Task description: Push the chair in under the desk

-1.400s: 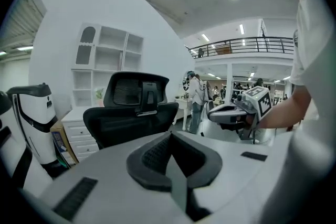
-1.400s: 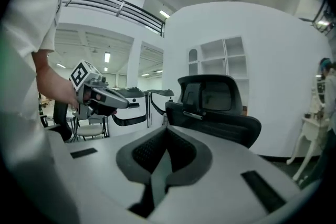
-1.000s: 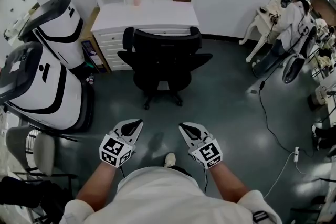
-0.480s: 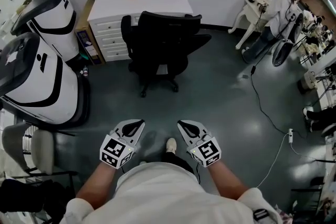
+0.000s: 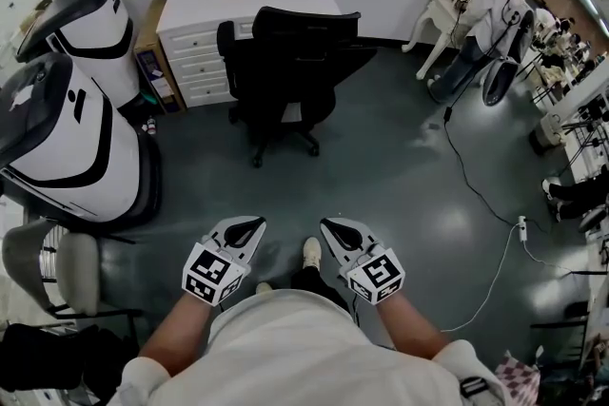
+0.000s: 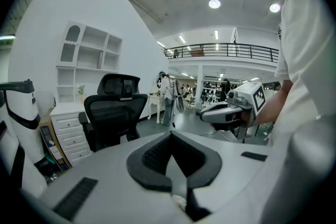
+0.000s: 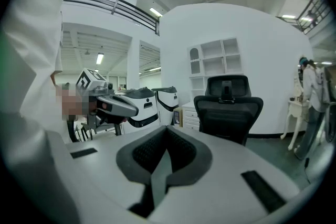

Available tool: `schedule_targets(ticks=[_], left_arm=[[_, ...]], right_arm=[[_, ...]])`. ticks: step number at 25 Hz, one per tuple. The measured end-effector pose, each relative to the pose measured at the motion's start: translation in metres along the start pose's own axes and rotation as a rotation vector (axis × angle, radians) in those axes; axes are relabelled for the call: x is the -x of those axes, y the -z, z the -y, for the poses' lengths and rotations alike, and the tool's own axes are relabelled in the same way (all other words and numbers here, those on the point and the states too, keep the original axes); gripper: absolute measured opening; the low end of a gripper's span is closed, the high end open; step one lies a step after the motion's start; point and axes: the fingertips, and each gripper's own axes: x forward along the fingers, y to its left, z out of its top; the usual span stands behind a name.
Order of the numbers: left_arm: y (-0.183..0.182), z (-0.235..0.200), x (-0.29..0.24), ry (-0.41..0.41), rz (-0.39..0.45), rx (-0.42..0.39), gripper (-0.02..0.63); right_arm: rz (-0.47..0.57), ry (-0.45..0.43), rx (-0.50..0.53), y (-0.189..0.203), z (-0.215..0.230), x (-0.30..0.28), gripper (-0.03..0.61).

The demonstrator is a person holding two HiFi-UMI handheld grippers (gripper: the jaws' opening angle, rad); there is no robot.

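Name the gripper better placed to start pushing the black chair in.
Right, narrowly: the right gripper lines up closer to the chair backrest than the left gripper. Both are shut and far off.

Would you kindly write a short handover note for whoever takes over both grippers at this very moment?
Left gripper: shut, empty, held out in front of the person.
Right gripper: shut, empty, level with the left one.
Chair: stands in front of the white desk, its wheeled base out on the open floor; a stretch of bare floor lies between it and both grippers.
Done: nothing yet; neither gripper touches the chair.
Left: walk up to the chair, set the grippers against it and push it in under the desk.
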Motion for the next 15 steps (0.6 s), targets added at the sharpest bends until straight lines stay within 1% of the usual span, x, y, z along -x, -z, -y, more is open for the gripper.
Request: schedule_targets(ticks=[10,15], left_arm=[[0.004,0.014,0.017,0.048,0.005,-0.024,-0.005],[0.011,0.014,0.025,0.064,-0.003,-0.014,-0.005]], right_arm=[[0.012,0.042,0.010,-0.005,-0.023,0.010,0.003],[0.012,0.041,0.016,-0.004,-0.035,0.009,0.003]])
